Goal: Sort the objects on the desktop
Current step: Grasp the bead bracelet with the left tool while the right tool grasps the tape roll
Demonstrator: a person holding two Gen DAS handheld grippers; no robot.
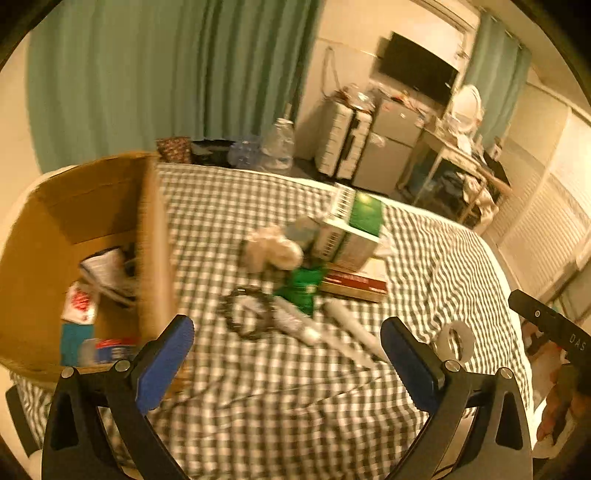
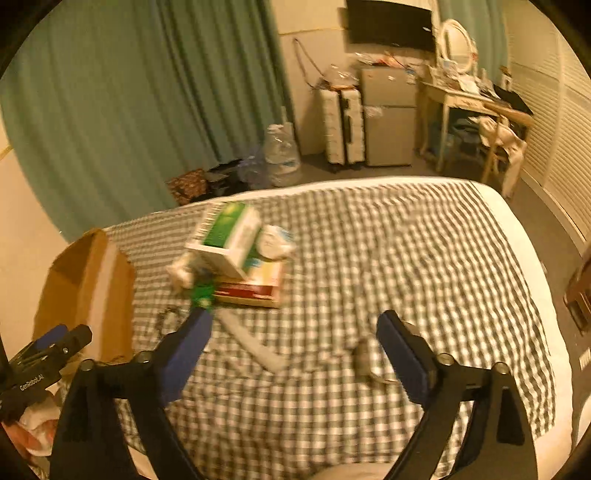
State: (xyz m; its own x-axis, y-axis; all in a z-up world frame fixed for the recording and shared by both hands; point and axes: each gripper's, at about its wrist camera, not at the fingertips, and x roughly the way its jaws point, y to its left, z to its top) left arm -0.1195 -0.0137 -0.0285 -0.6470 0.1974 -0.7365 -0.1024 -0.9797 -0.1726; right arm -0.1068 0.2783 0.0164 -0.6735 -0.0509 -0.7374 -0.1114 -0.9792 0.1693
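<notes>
Green curtains (image 2: 147,92), wall-mounted television (image 2: 391,26), small fridge (image 2: 388,118), white suitcase (image 2: 341,125), cluttered desk (image 2: 469,98), warm dim light

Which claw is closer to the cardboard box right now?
Left. The left claw hangs open right beside the cardboard box, at its near corner. The right claw, also open, is farther along the bed, past the left one.

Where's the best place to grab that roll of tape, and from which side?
Probably from above with the right gripper. The roll of tape lies flat on the checked cloth, hole up, so drop one finger into the hole and one outside, pinching the ring's wall.
</notes>
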